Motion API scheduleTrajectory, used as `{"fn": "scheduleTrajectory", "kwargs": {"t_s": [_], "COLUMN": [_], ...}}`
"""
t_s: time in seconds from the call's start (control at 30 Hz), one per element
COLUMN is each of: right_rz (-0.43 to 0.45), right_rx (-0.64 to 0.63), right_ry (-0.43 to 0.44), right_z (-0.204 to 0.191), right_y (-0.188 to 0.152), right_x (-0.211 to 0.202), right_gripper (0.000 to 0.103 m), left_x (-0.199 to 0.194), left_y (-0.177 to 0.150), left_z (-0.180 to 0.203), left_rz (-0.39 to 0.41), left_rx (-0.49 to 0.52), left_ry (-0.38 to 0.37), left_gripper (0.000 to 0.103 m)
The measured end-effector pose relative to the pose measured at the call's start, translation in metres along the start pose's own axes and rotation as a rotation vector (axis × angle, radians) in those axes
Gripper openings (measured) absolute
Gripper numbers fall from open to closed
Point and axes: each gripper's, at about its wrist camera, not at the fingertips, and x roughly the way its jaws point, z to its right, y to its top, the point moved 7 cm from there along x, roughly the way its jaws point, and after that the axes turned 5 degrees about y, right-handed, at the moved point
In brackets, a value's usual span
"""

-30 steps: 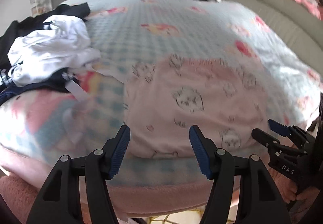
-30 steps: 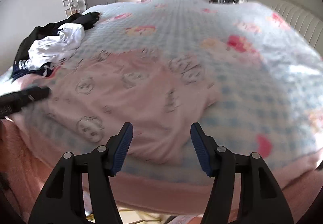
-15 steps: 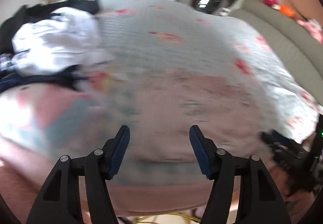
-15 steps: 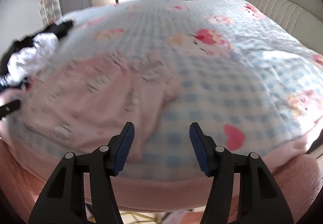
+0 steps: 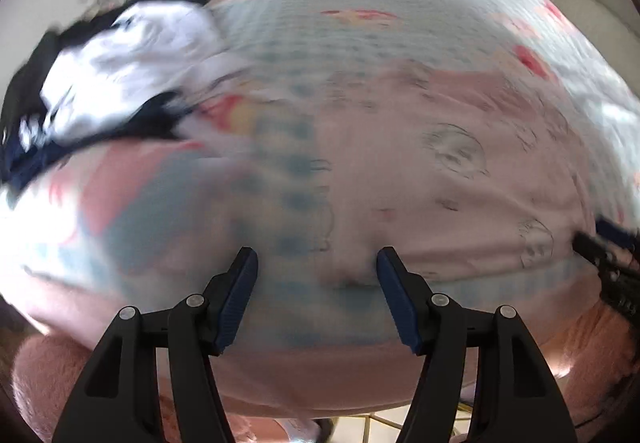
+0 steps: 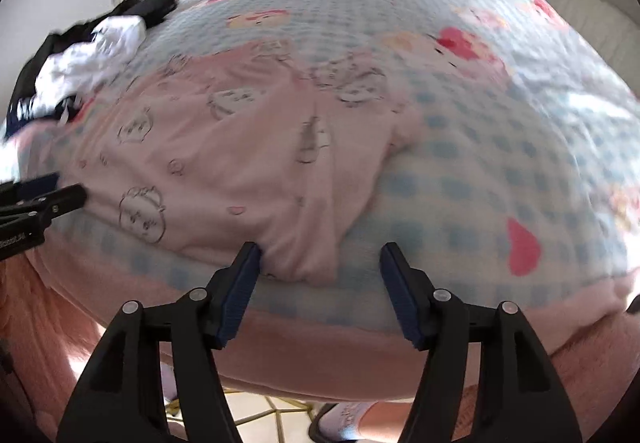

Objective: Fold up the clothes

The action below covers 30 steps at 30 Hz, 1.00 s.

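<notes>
Pink garment (image 6: 248, 147) with cartoon faces lies spread on the checked blanket (image 6: 480, 171), its near hem running crosswise just ahead of both my claws. My right gripper (image 6: 318, 283) is released, its near-right hem corner right between the fingers. My left gripper (image 5: 316, 283), also spread wide, has the left hem corner just ahead. Farther off to the left sits a black-and-white clothes pile (image 6: 80, 59).
</notes>
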Motion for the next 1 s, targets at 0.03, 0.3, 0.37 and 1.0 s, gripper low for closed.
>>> {"fn": "scheduleTrajectory", "kwargs": {"t_s": [0.03,0.3,0.37,1.0], "right_rz": [0.006,0.190,0.181,0.055], "right_rx": [-0.012,0.068,0.060,0.052], "right_ry": [-0.017,0.064,0.082,0.067], "right_z": [0.000,0.007,0.003,0.008], "right_y": [0.000,0.019,0.019,-0.007], "right_x": [-0.002,-0.041,-0.039,-0.020], "right_gripper": [0.063,0.062,0.062,0.061], "left_x": [-0.004,-0.022,-0.009,-0.011], "left_y": [0.003,0.017,0.011,-0.004], "left_z": [-0.006,0.015,0.021,0.002], "left_rz": [0.008,0.088,0.054,0.067], "left_rx": [-0.044,-0.057,-0.019,-0.030], "left_ry": [-0.022,-0.159,-0.127,-0.039], "left_gripper": [0.065,0.063,0.063,0.036]}}
